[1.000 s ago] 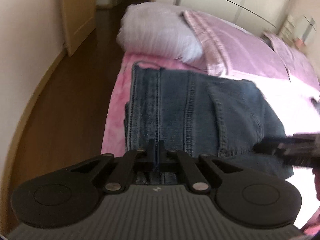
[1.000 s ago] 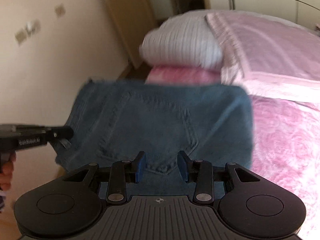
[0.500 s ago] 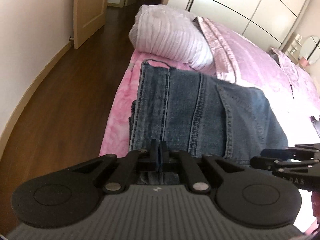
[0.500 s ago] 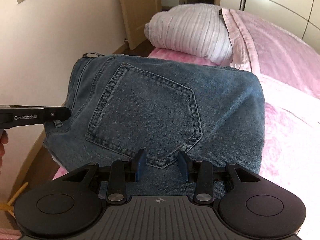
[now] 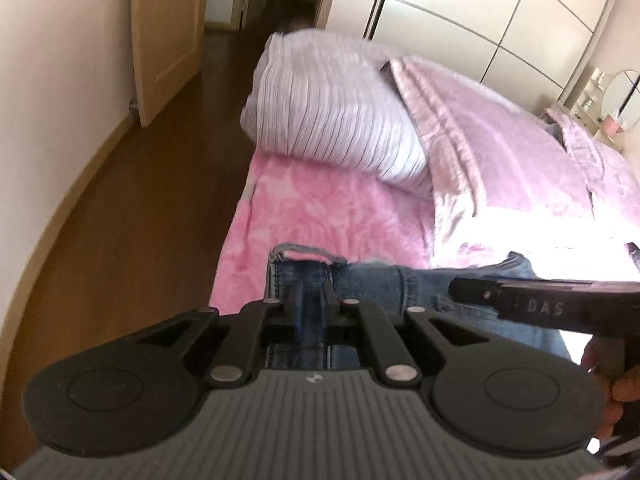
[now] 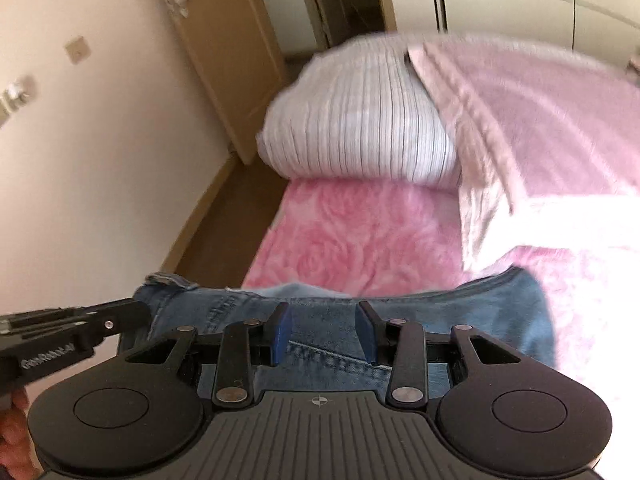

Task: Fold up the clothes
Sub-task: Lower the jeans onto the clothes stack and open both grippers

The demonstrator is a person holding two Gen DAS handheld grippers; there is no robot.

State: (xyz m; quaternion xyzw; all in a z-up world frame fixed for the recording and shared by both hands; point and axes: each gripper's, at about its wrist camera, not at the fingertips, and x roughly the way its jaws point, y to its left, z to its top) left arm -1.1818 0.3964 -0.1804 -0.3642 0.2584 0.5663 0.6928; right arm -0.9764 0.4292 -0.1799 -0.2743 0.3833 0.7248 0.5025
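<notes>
Folded blue jeans (image 5: 372,280) lie on the pink bed sheet (image 5: 320,216), close under both grippers; they also show in the right wrist view (image 6: 400,312). My left gripper (image 5: 312,300) has its fingers parted a little, with denim between them at the left edge of the jeans. My right gripper (image 6: 324,332) is open over the jeans near the pocket seam, holding nothing. The right gripper shows from the side in the left wrist view (image 5: 540,308), and the left gripper shows in the right wrist view (image 6: 80,328).
A white striped pillow (image 5: 332,124) lies at the head of the bed beside a lilac quilt (image 5: 500,148). Wooden floor (image 5: 132,216) and a wall run along the bed's left side. A door (image 5: 164,32) and wardrobe fronts (image 5: 480,20) stand behind.
Both grippers have drawn back and tilted up, so the jeans now fill only the lower part of each view. The left gripper's fingers, shut before, have parted a little.
</notes>
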